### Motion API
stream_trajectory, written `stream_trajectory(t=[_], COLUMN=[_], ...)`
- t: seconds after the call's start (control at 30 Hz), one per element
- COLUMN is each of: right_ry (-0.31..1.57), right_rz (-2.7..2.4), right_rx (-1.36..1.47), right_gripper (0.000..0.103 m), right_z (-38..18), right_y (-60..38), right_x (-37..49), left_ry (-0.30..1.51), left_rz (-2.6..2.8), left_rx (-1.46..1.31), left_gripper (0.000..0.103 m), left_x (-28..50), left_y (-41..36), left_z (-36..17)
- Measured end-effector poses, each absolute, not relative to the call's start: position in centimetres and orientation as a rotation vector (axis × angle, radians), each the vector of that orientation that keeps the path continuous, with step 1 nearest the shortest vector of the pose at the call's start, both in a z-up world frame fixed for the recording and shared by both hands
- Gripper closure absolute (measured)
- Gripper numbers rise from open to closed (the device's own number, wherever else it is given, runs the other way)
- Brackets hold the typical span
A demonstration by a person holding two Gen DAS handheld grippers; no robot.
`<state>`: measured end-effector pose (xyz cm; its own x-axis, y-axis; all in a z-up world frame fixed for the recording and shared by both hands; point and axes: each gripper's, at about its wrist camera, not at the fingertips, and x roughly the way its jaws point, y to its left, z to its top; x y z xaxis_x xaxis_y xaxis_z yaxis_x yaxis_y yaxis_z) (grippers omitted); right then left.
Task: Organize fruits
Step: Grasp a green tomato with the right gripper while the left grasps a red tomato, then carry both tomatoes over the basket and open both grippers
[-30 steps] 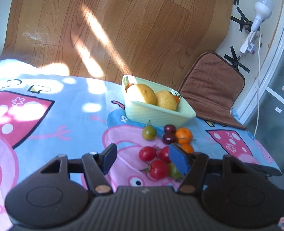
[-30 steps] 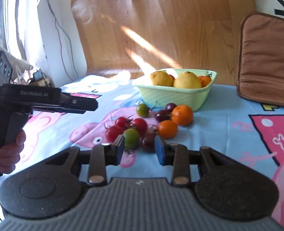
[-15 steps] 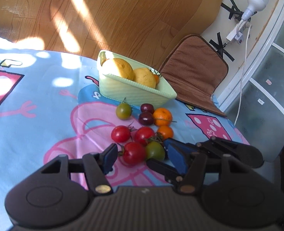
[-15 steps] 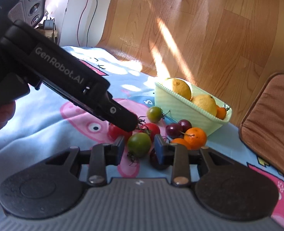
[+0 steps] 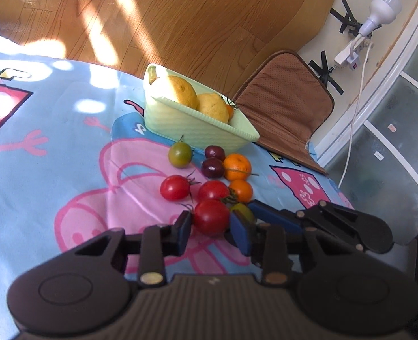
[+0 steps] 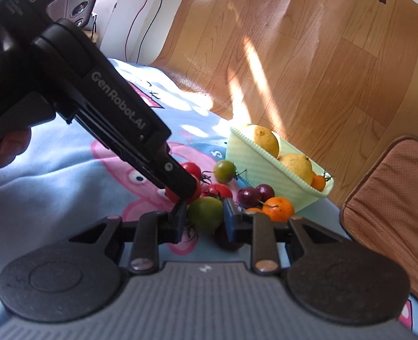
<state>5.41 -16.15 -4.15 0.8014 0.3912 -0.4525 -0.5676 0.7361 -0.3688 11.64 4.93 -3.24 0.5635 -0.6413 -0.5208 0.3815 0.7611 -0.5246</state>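
Observation:
Loose fruit lies on a blue cartoon cloth in front of a pale green basket holding two yellow citrus fruits and a small orange one. My left gripper has its jaws on both sides of a red tomato, touching or nearly touching it. My right gripper has its jaws on both sides of a green tomato. Neither fruit is lifted. Other red tomatoes, a green tomato, two dark plums and two oranges lie between the grippers and the basket.
A brown cushion lies right of the basket at the cloth's edge. Wood floor lies beyond. A white lamp and cable stand by the wall at right. The left gripper's body crosses the right wrist view.
Both grippers moved forward and down into the fruit pile. The left jaws narrowed around the red tomato; the right jaws now bracket the green tomato.

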Motion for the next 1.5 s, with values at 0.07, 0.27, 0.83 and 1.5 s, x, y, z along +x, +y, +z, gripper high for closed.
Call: stream_trajectory(t=[0.07, 0.27, 0.83, 1.5], right_ry=[0.343, 0.341, 0.401, 0.334], right_rz=[0.538, 0.534, 0.454, 0.427], right_rx=[-0.486, -0.466, -0.275, 0.087], right_gripper=[0.072, 0.072, 0.072, 0.072], right_z=[-3.7, -3.7, -3.4, 4.9], right_y=[-16.4, -16.1, -20.2, -24.9], right_x=[4.9, 4.2, 3.1, 14.3], left_ry=[0.749, 0.725, 0.721, 0.533], left_rz=[-0.618, -0.598, -0.545, -0.564], left_rx=[-0.392, -0.400, -0.146, -0.329], left_gripper=[0.075, 0.077, 0.060, 0.065], left_x=[11.3, 10.7, 10.4, 18.7], left_y=[5.3, 6.1, 1.1, 3.5], left_z=[-2.9, -2.3, -3.3, 7.8])
